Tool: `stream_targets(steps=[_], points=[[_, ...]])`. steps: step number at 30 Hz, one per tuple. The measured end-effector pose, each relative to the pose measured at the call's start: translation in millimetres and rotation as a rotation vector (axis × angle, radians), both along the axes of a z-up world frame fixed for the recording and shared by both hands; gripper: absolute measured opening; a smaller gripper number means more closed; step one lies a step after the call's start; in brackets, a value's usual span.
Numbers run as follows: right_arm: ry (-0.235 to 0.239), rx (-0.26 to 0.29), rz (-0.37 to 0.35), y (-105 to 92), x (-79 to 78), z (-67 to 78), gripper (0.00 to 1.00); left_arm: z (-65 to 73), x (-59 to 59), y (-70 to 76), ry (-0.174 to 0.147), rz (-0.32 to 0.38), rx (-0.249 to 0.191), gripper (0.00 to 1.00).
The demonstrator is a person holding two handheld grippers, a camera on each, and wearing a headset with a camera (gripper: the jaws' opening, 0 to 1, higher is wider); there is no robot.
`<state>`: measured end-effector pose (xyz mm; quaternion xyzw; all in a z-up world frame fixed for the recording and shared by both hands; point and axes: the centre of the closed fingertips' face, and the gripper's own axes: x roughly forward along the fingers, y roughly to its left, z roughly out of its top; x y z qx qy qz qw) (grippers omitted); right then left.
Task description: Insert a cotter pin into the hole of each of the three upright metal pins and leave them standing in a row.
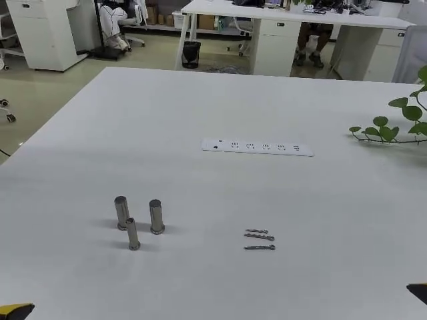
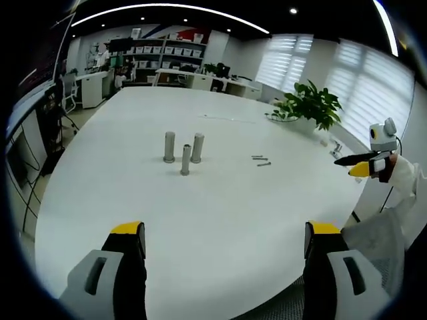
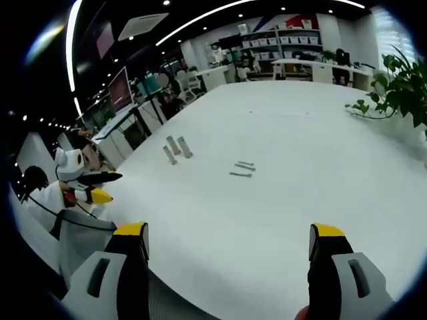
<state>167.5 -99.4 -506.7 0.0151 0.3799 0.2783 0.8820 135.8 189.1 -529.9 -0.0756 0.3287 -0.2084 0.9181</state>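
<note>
worktop (image 1: 213,107): smooth, white | pins (image 1: 156,217): 3 grey metal cylinders, upright, clustered, head view 7 o'clock | cotter pins (image 1: 259,247): 3, thin wire, flat, 5 o'clock | left tool (image 2: 225,230): jaws apart, empty | right tool (image 3: 228,231): jaws apart, empty

Table (image 1: 200,100): metal pins (image 1: 133,233), cotters (image 1: 259,237), power strip (image 1: 257,147)

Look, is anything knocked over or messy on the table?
Nothing is spilled or tipped. The three metal pins stand upright, bunched in a triangle rather than a row. The three cotter pins lie neatly side by side nearby.
</note>
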Motion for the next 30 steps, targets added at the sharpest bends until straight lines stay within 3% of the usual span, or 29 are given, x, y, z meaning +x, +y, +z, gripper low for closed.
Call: stream_targets(steps=[15, 25, 30], points=[[0.005, 0.022, 0.002, 4.6, -1.1, -0.9, 0.98, -1.0, -1.6, 1.0, 0.016, 0.011, -0.005, 0.99], [0.002, 0.009, 0.001, 1.8, 0.0, -0.2, 0.98, 4.7, -1.9, -3.2, -0.016, -0.023, 0.003, 0.99], [0.002, 0.004, 0.003, 1.3, 0.3, -0.7, 0.98, 1.6, -1.0, -3.0, -0.011, -0.022, 0.017, 0.99]])
